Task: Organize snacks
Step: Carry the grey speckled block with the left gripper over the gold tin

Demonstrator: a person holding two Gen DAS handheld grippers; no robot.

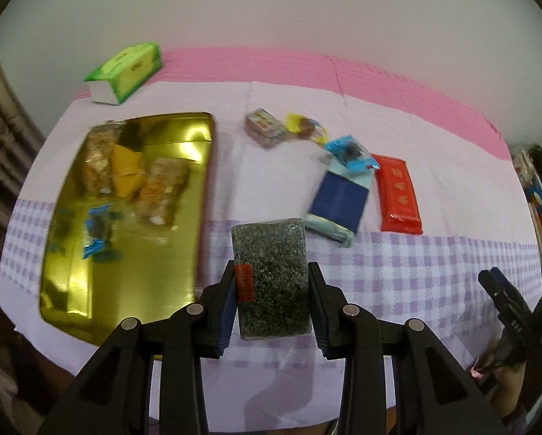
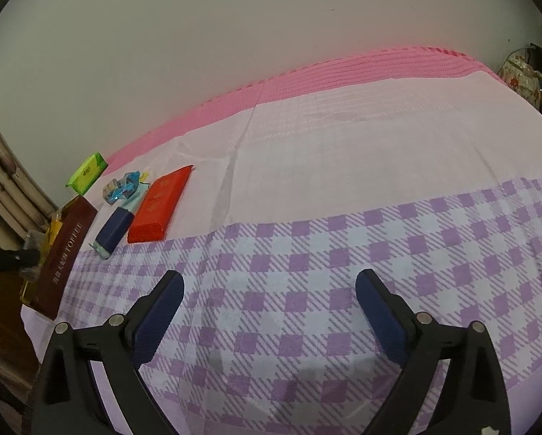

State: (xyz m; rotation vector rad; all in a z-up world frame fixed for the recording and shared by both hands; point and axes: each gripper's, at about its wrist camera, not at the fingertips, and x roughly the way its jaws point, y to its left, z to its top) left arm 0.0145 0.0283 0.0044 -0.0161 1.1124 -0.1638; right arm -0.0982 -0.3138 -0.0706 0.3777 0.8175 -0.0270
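Left gripper (image 1: 272, 301) clamps a clear pack of dark speckled snack (image 1: 271, 275) with a red label, lifted above the checked cloth (image 1: 416, 272). Right gripper (image 2: 269, 311) is spread wide, nothing between its fingers, over bare cloth. Beyond, left, the gold tin (image 1: 126, 282) holds blurred wrapped snacks, maybe brittle bars. Right of it lie a navy box (image 1: 338, 199), a red packet (image 1: 397, 195), and small wrapped sweets (image 1: 267, 128), motion-smeared. Farthest, a green tissue pack (image 1: 126, 70) sits at the pink edge.
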